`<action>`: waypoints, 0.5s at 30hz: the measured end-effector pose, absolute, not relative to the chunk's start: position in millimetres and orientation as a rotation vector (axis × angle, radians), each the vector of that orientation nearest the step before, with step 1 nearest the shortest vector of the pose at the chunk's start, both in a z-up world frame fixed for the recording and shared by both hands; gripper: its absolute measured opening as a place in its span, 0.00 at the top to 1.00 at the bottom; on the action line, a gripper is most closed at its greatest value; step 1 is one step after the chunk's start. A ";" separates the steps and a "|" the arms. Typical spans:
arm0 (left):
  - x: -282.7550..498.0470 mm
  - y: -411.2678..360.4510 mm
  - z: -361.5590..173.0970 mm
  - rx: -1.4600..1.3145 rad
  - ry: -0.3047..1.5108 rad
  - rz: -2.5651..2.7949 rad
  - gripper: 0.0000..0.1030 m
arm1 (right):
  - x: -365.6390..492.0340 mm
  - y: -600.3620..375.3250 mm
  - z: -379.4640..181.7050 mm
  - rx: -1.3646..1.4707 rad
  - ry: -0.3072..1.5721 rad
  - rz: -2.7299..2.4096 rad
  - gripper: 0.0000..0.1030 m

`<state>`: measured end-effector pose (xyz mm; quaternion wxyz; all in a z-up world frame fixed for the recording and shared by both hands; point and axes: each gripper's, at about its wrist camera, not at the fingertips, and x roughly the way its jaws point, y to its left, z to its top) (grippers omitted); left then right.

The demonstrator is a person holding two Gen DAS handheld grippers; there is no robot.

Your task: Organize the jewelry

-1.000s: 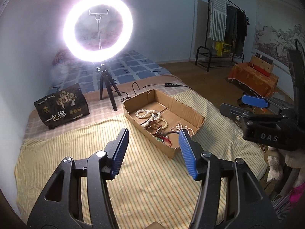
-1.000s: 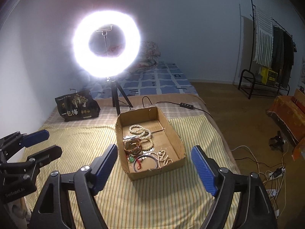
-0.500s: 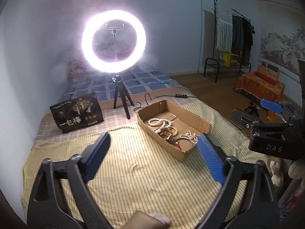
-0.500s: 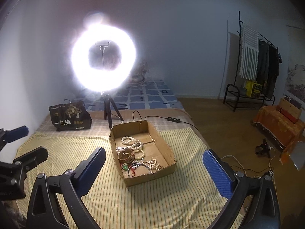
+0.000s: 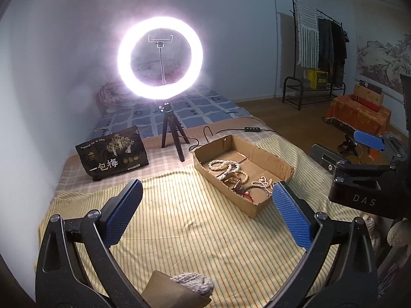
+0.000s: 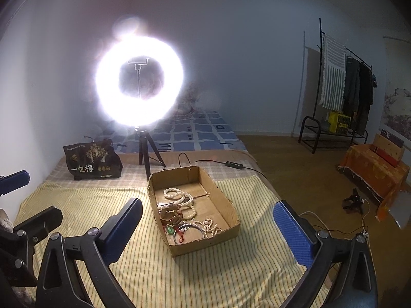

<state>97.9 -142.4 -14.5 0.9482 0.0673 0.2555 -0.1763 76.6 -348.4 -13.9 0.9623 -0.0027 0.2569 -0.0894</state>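
A shallow cardboard box [image 5: 272, 165] [image 6: 223, 202] lies on the yellow striped bedspread. It holds white bead necklaces [image 5: 223, 165] [image 6: 177, 195], a brown bangle [image 6: 170, 214], a red-and-dark bracelet [image 6: 185, 233] and more beads. My left gripper [image 5: 205, 213] is open and empty, above the bedspread near the box's front left. My right gripper [image 6: 205, 227] is open and empty, its jaws wide on either side of the box's near end. The right gripper also shows at the right of the left wrist view [image 5: 359, 164].
A lit ring light [image 5: 160, 56] [image 6: 140, 80] on a small tripod stands behind the box. A black snack bag [image 5: 113, 154] [image 6: 92, 163] stands at the back left. A cable with an inline switch [image 6: 232, 165] runs behind the box. The bed's right edge drops to wooden floor.
Both grippers have opened wider and pulled back and up from the box, which now looks smaller. The views have swung slightly so the ring light sits more central.
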 end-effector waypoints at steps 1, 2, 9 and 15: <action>98.1 -142.3 -14.7 0.134 0.522 -0.358 0.01 | 76.3 -348.9 -14.1 -0.003 0.520 -0.183 0.00; 98.0 -141.8 -14.7 0.131 0.525 -0.359 0.00 | 76.2 -349.4 -14.3 0.000 0.519 -0.186 0.00; 98.4 -140.5 -15.0 0.129 0.527 -0.360 0.00 | 76.7 -349.0 -15.5 -0.001 0.522 -0.188 0.00; 98.4 -140.6 -14.8 0.129 0.527 -0.360 0.00 | 77.4 -349.4 -16.4 -0.004 0.526 -0.194 0.00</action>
